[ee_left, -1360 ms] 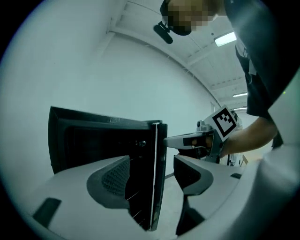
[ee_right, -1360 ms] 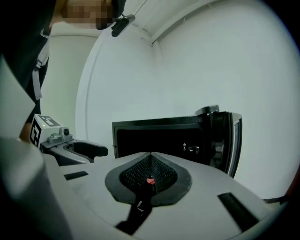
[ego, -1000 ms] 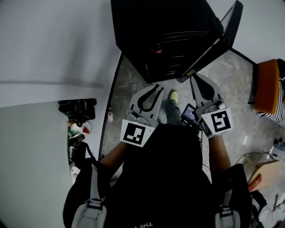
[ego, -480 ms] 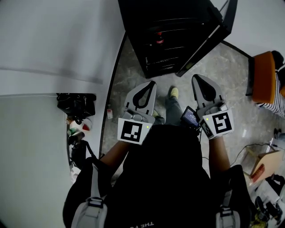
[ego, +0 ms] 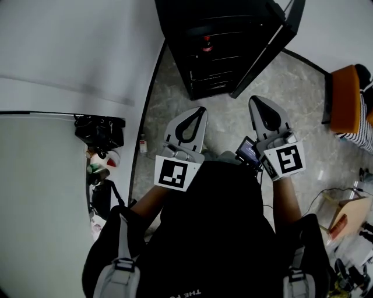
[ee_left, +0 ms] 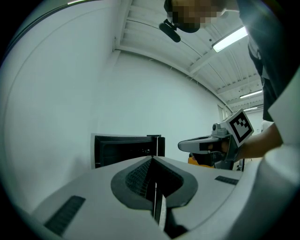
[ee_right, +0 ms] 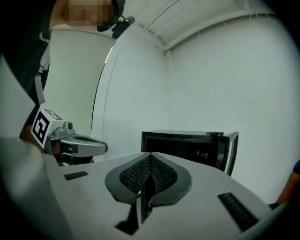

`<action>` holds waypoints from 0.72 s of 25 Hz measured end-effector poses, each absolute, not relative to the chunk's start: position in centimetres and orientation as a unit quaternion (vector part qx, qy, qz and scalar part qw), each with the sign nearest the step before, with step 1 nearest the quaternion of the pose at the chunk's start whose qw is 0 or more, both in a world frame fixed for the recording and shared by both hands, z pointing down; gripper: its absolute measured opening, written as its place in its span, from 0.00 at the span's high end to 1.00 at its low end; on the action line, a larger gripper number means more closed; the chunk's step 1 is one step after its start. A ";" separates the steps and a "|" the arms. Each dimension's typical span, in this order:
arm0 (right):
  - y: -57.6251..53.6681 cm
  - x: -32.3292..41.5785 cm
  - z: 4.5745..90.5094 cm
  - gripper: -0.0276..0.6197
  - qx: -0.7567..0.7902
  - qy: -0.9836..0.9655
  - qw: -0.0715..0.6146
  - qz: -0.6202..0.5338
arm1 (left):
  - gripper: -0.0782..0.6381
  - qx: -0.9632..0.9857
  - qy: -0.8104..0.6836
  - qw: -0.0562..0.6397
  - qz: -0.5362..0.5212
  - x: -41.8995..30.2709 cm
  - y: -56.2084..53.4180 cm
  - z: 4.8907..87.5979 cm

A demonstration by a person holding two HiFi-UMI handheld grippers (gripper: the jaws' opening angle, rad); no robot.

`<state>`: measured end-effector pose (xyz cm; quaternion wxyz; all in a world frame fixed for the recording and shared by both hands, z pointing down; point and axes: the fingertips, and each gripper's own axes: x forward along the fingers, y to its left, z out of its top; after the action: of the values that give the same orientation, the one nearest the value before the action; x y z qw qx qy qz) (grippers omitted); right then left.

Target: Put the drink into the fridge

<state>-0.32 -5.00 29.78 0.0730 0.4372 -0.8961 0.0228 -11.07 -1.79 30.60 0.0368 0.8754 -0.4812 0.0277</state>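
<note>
**Head view: drink on the fridge shelf, door open, both grippers shut and empty**

Head view, looking steeply down. The black fridge point(ego: 227, 17) stands at the top of the frame with its door point(ego: 268, 49) swung wide to the right. A small red-topped item, most likely the drink point(ego: 205, 42), sits on an upper shelf point(ego: 224, 58) inside the cabinet; it is too small to identify with certainty. If that reading is right, the placing step looks complete, and what probably remains is closing the door, which neither gripper touches.

The left gripper point(ego: 201, 110) and the right gripper point(ego: 255, 100) are held side by side over the grey stone floor point(ego: 233, 125), short of the fridge and well apart from its door. Both point toward the open cabinet.

Left gripper view: the two jaws meet along a single seam, with the ribbed pads pressed together and nothing between them. The fridge front appears beyond the tips.

Right gripper view: the jaws are likewise brought fully together on no object, and the open fridge, with its door edge to the right, lies ahead. Neither gripper carries or contacts anything.
</note>
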 end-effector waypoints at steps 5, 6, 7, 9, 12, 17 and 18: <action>-3.2 0.7 29.8 0.94 0.427 -0.901 0.067 0.025 | 0.87 0.870 -0.490 0.035 0.033 -9.7 0.0 30.4; -2.6 1.1 29.7 0.94 0.426 -0.902 0.065 0.025 | 0.87 0.869 -0.493 0.035 0.033 -9.4 0.5 30.2; -2.0 1.5 29.7 0.94 0.426 -0.902 0.065 0.026 | 0.87 0.868 -0.495 0.038 0.033 -9.1 1.1 30.1; -0.9 2.5 29.5 0.94 0.427 -0.902 0.062 0.030 | 0.87 0.866 -0.498 0.042 0.036 -8.2 2.2 30.1; 1.0 4.5 29.3 0.94 0.433 -0.899 0.056 0.037 | 0.87 0.867 -0.494 0.036 0.045 -6.6 4.0 29.7; 4.9 7.7 29.2 0.94 0.434 -0.898 0.050 0.051 | 0.87 0.868 -0.493 0.026 0.051 -3.7 7.5 28.8; 5.6 8.0 29.3 0.94 0.433 -0.899 0.049 0.053 | 0.87 0.867 -0.495 0.025 0.053 -3.5 8.2 28.7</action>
<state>8.00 5.62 29.31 0.0490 0.4328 -0.8986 0.0532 -3.45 8.24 28.73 0.0247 0.8669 -0.4951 0.0525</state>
